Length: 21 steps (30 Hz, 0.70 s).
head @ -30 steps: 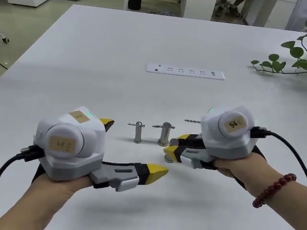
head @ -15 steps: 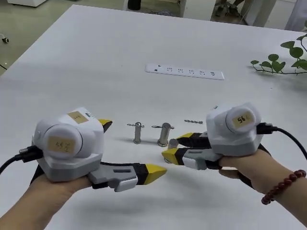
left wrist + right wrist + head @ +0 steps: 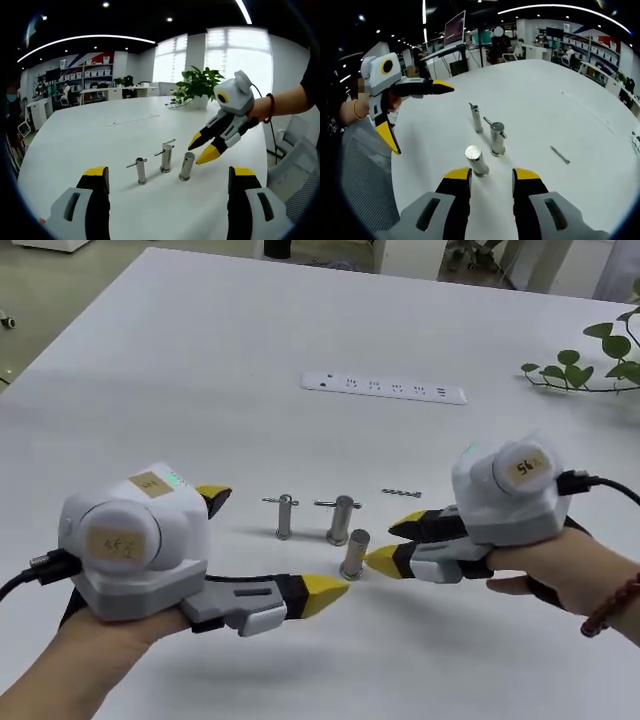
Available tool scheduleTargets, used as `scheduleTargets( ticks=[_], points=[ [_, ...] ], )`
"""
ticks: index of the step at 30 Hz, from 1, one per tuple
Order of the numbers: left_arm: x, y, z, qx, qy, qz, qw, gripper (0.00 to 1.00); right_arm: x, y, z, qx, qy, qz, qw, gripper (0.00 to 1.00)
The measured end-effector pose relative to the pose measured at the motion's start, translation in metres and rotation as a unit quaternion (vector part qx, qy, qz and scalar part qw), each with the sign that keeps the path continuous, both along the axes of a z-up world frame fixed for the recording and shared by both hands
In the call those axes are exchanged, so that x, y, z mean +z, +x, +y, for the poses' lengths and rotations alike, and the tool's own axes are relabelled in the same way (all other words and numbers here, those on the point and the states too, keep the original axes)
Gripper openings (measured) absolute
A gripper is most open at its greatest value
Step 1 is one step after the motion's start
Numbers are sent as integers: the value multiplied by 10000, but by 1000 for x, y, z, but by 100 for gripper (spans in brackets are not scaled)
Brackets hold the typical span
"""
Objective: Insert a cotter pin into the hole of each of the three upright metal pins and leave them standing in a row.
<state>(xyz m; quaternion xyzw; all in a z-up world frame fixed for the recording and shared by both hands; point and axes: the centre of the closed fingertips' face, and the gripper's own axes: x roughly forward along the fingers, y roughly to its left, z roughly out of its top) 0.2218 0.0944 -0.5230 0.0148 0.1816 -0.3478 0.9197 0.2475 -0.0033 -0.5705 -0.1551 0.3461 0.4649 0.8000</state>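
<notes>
Left gripper [image 3: 272,543] and right gripper [image 3: 383,544]: jaws apart, empty. Bare pin [image 3: 354,554] stands just beside the right gripper, with the loose cotter pin [image 3: 401,493] lying beyond it on the surface. One sloppy nudge probably topples that pin.

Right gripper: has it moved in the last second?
Yes. The right gripper has backed rightward from the bare metal pin, beyond the right end of the power strip.

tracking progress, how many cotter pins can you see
3 cotter pins: one through the leftmost metal pin, one through the middle metal pin, one loose on the table beyond them.
</notes>
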Motion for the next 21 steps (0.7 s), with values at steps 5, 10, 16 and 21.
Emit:
scheduleTargets(
  ticks=[5, 10, 16, 21],
  points=[
    [2, 2, 0, 56, -114, -21, 9999, 99, 0, 9, -9, -29, -143, 9, 9999, 28],
    [2, 3, 0, 51, -64, -66, 9999, 99, -5, 20, -20, -11, -346, 50, 9994, 28],
    [-1, 3, 1, 60, 0, -53, 10000, 99, -6, 33, -28, 9, -538, 80, 9985, 27],
    [-2, 4, 1, 89, -24, -3, 10000, 99, -8, 45, -30, 42, -683, 52, 9976, 26]
  ],
)
